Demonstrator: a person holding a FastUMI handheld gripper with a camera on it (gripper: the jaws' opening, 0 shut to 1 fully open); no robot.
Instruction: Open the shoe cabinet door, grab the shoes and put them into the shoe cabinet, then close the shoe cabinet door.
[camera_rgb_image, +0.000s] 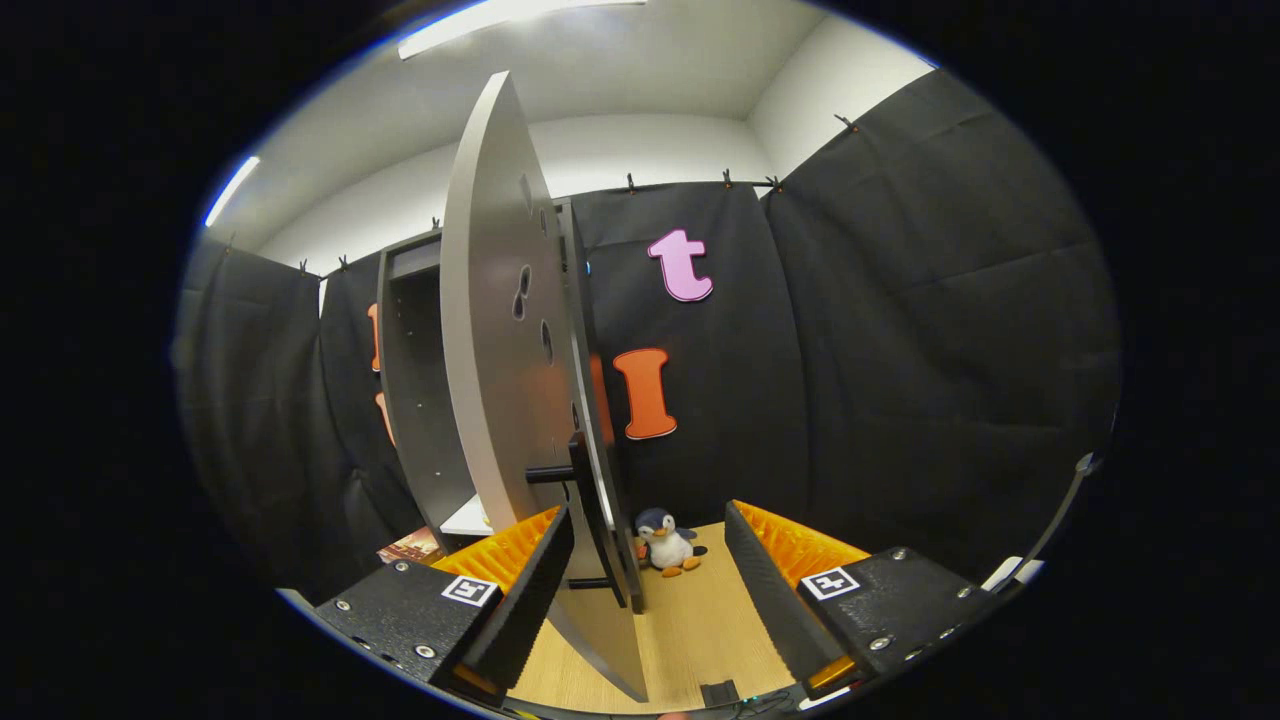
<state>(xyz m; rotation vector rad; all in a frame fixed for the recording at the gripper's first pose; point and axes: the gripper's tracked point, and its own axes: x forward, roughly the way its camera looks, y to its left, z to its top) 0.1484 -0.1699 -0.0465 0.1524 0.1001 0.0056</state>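
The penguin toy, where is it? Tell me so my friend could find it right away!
Start at the tall grey cabinet door, swung open edge-on between the open gripper's two fingers. Look past its lower edge to the wooden floor at the foot of the black cloth wall. The penguin toy sits there, small and plush, with a white belly and orange feet, the only soft toy around.

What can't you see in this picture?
- Inside of the cabinet, gripper view: the open door covers most of it.
- Shoes: none can be made out.
- Door handle, between the open tongs: contact unclear.
- Toy penguin: small, partly behind the door.
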